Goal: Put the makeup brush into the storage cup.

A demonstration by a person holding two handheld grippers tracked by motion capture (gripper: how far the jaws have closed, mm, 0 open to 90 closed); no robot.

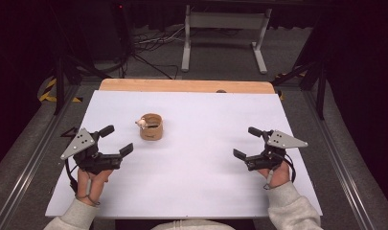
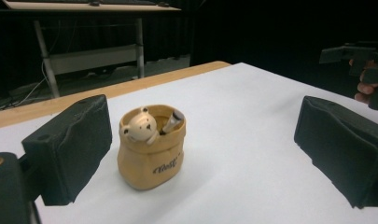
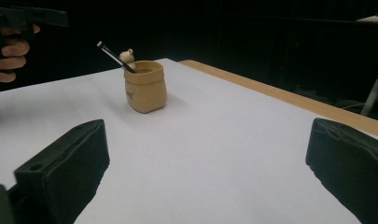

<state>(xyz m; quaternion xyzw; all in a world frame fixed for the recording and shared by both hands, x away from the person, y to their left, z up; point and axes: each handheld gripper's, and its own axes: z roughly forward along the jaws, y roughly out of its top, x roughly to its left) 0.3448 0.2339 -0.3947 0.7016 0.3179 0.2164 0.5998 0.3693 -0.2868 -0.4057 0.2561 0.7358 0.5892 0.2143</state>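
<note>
A small tan sack-shaped pot (image 1: 151, 127) with a bear head on its rim stands upright on the white table sheet (image 1: 191, 158), left of centre. A dark thin stick (image 3: 113, 57) leans out of it. In the left gripper view the pot (image 2: 151, 147) sits just ahead, between the two jaws. My left gripper (image 1: 117, 139) rests at the table's left side, open and empty, a short way from the pot. Held open and empty, my right gripper (image 1: 247, 142) is at the right side, far from the pot (image 3: 145, 86).
The white sheet covers a wooden tabletop whose far edge (image 1: 187, 86) shows as a bare strip. Beyond the table stand a grey metal frame (image 1: 225, 33) and cables on the dark floor. Wide bare sheet lies between the two grippers.
</note>
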